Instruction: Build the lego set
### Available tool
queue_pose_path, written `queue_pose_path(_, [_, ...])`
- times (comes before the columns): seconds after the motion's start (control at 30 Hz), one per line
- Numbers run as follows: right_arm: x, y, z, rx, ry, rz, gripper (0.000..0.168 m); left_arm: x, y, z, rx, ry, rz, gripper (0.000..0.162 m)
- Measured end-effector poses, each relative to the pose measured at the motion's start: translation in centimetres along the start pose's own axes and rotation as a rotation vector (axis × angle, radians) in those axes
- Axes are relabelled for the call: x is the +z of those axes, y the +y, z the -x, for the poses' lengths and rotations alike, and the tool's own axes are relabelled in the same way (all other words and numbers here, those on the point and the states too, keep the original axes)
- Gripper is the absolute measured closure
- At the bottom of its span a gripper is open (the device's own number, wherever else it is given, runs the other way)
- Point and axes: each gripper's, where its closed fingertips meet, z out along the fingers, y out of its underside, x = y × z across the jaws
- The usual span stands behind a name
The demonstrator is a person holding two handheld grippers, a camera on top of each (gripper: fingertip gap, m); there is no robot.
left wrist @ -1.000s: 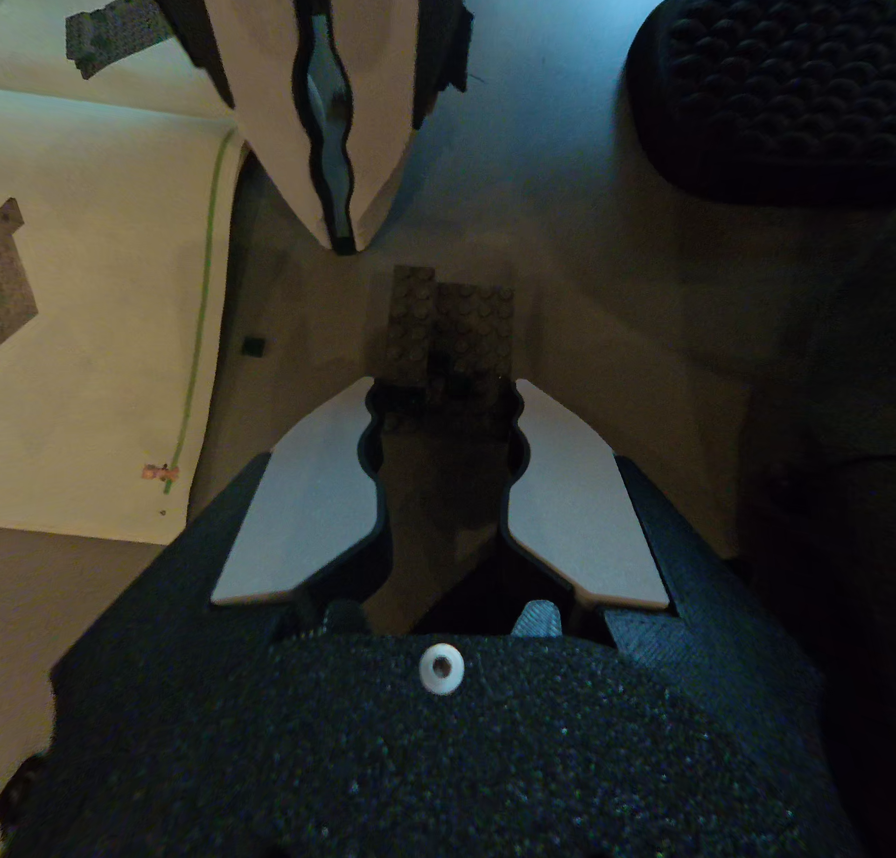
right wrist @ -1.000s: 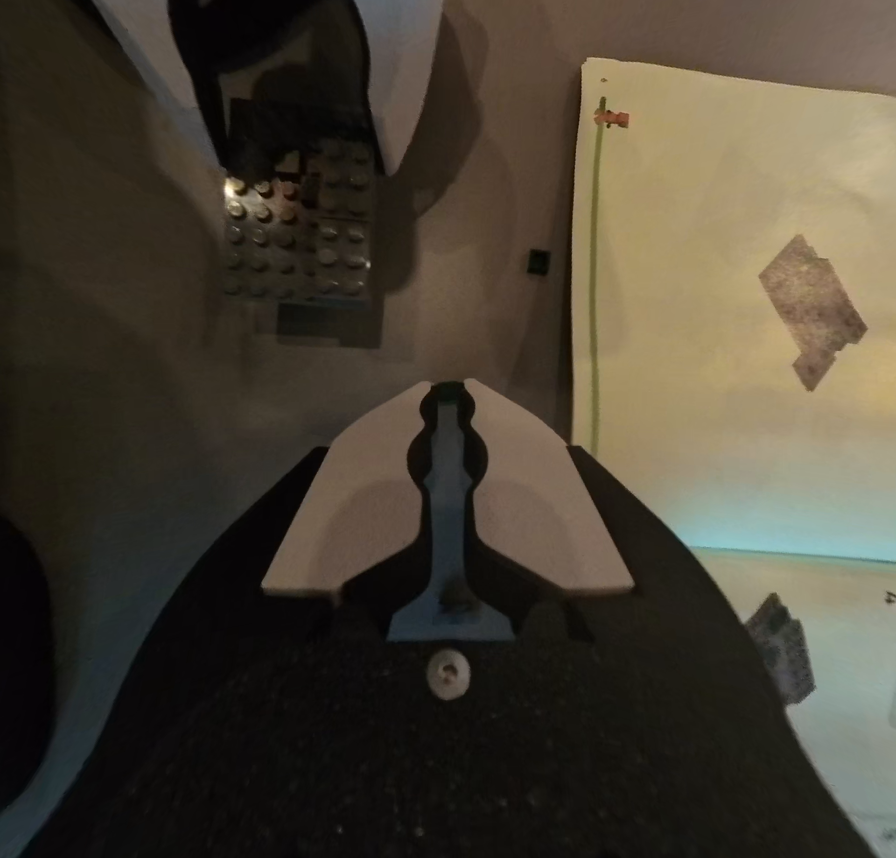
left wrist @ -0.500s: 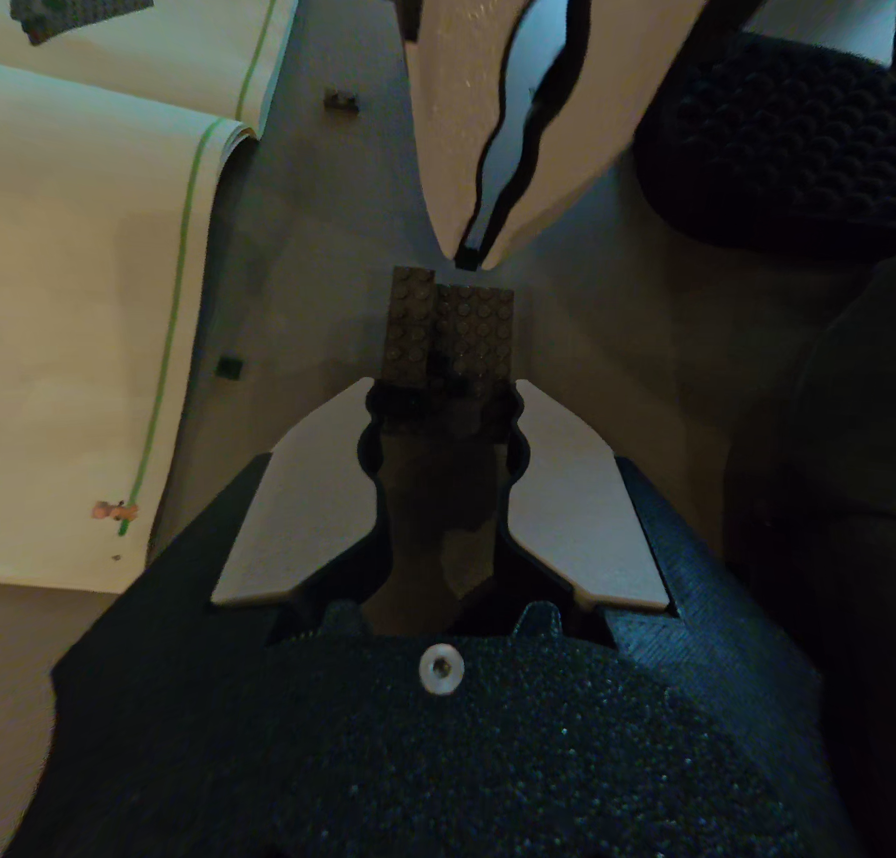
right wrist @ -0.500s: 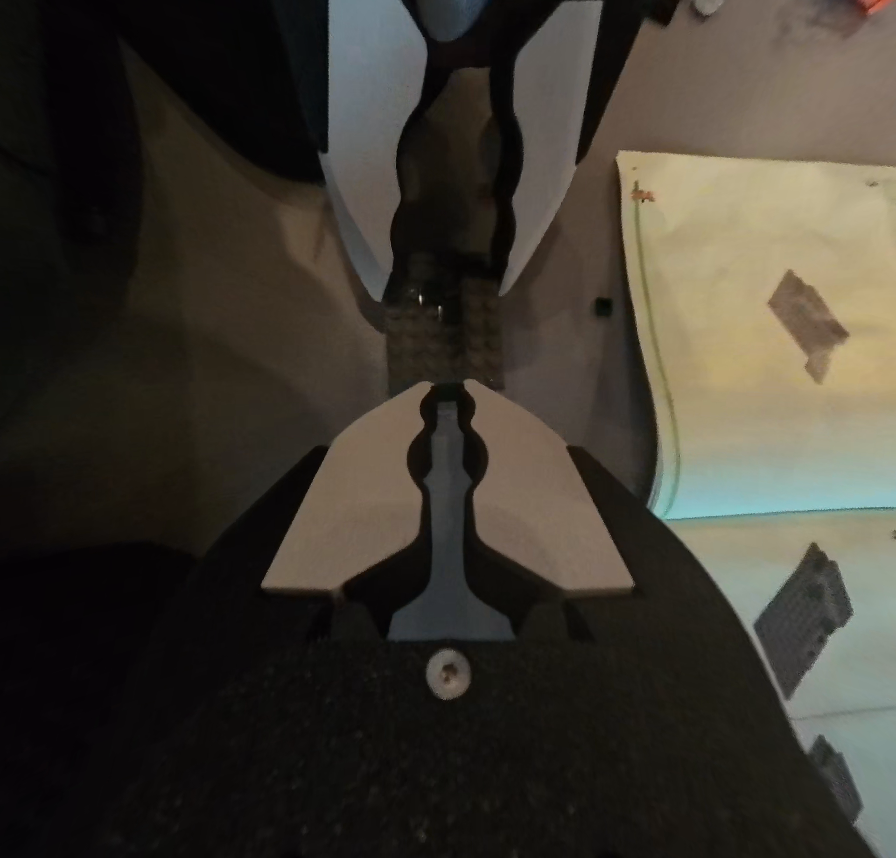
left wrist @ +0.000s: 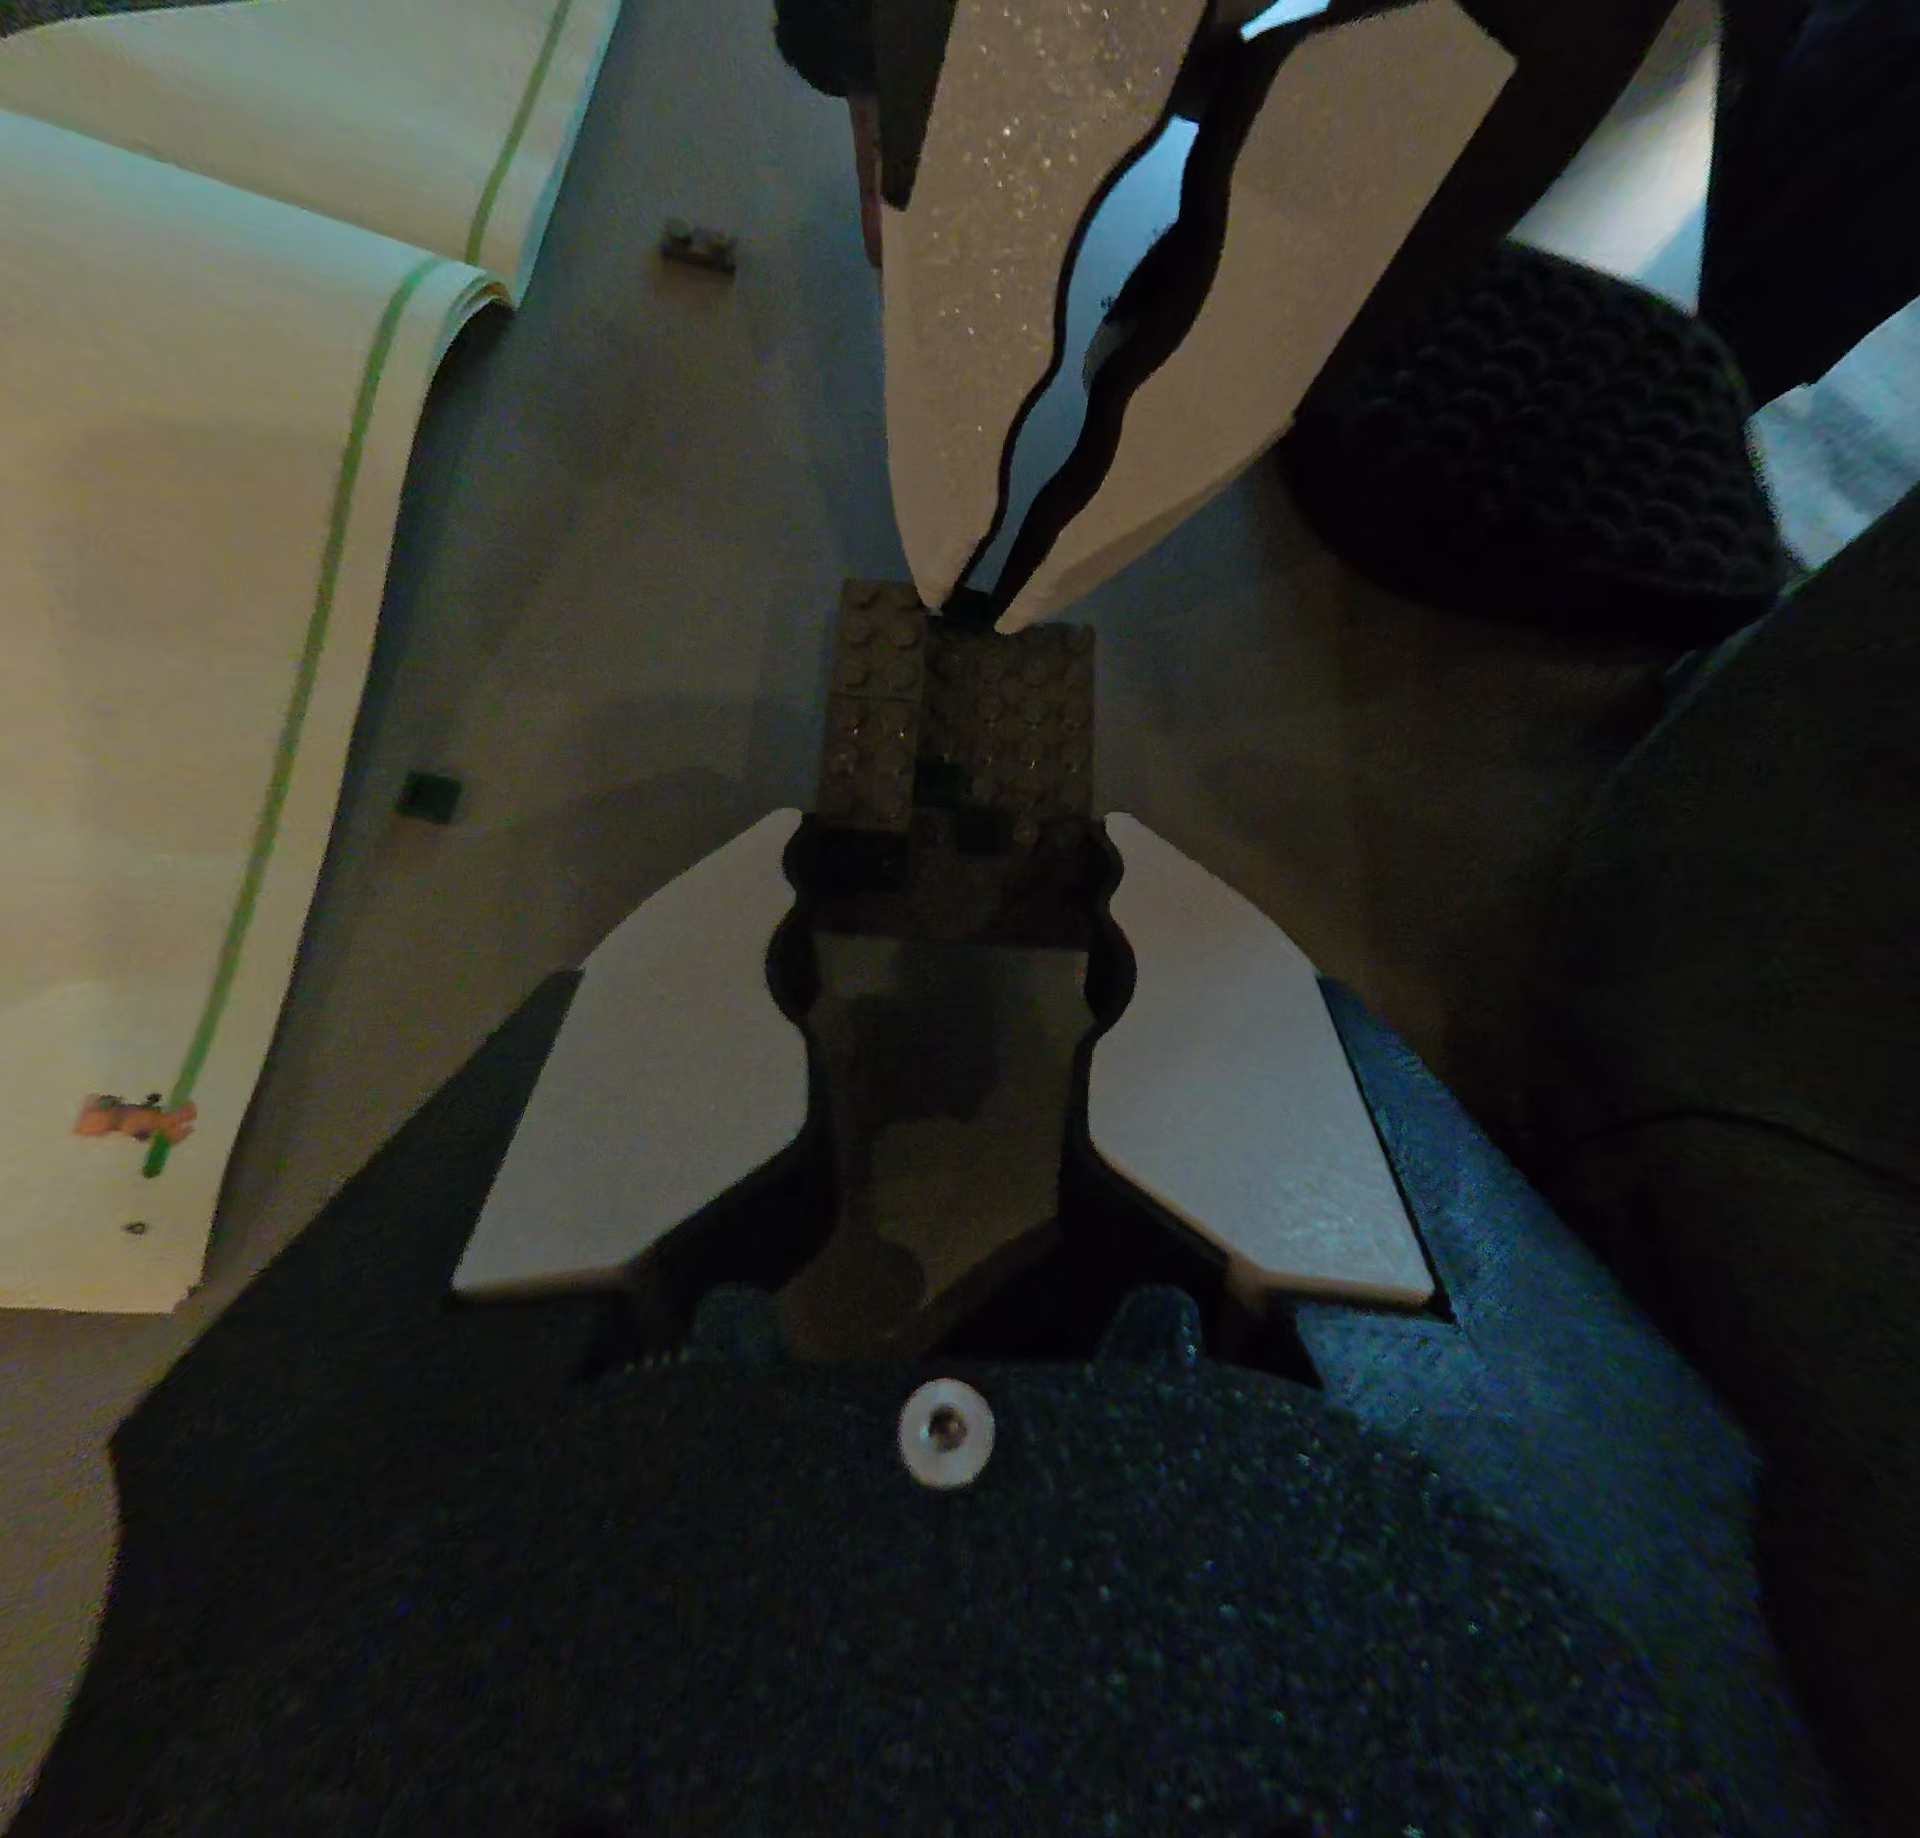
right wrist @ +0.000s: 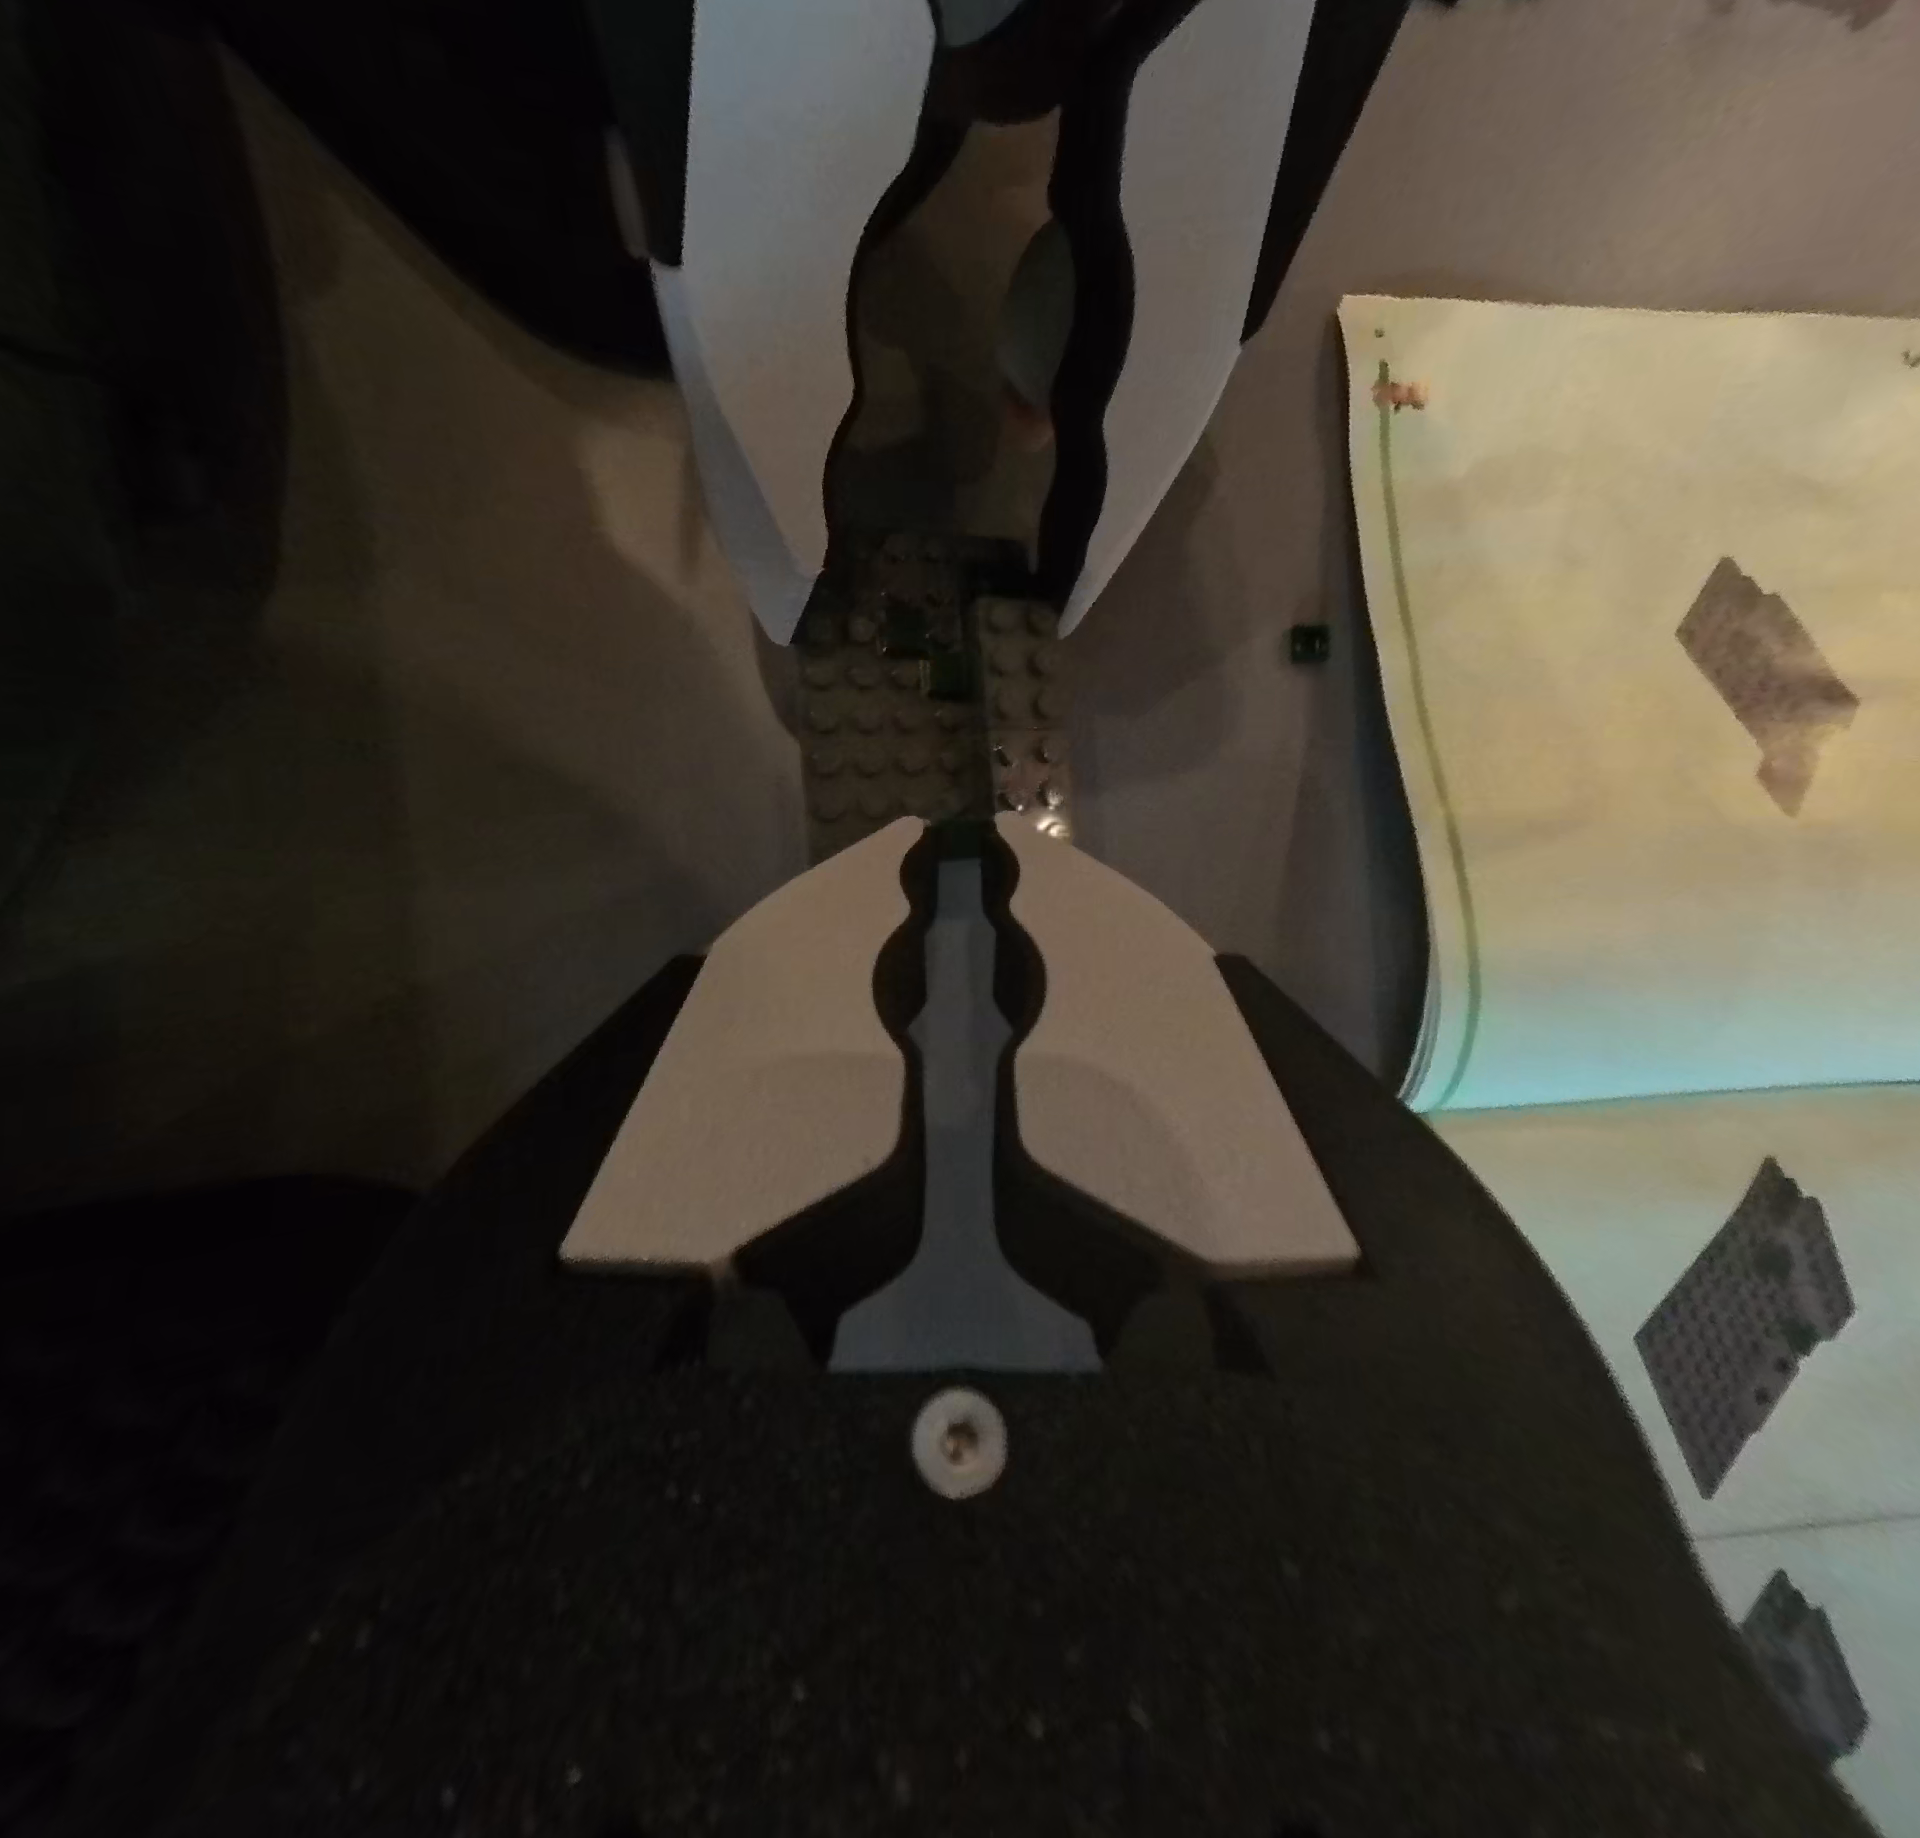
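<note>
Studded grey plates make up the lego assembly point(left wrist: 961, 723): a narrow strip on one side joined to a wider plate, with a couple of small dark green pieces on top, all sitting on the grey tabletop point(left wrist: 665, 562). The left tongs point(left wrist: 951, 832) are clamped on its near end, one finger against each side. The right tongs point(right wrist: 958, 832) are pinched together on a small dark green piece point(left wrist: 971, 604), which touches the far edge of the assembly.

The gloom hides much (stud counts and piece seams are hard to read), and the left fingers cover the plate's near end. Whether the green piece is seated on studs or only resting there cannot be told. An open instruction booklet point(left wrist: 187, 562) is cut off at the frame edge, as is a black knobbly pad point(left wrist: 1538, 438). Two loose small pieces lie beside the booklet: a dark one point(left wrist: 431, 796) and a grey one point(left wrist: 696, 248).

Compared with half a second earlier, the right tongs have come down from just beyond the assembly to touch its far edge; the left grip is unchanged.
</note>
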Motion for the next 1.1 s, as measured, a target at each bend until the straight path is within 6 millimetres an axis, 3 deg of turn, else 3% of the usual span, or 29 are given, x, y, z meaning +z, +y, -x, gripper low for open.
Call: queue_pose_path(1.1, [-1.8, -1.8, 0.9, 0.023, -0.032, -0.016, 0.161, -1.6, -1.3, -1.5, -0.026, 0.09, -0.14, 0.113])
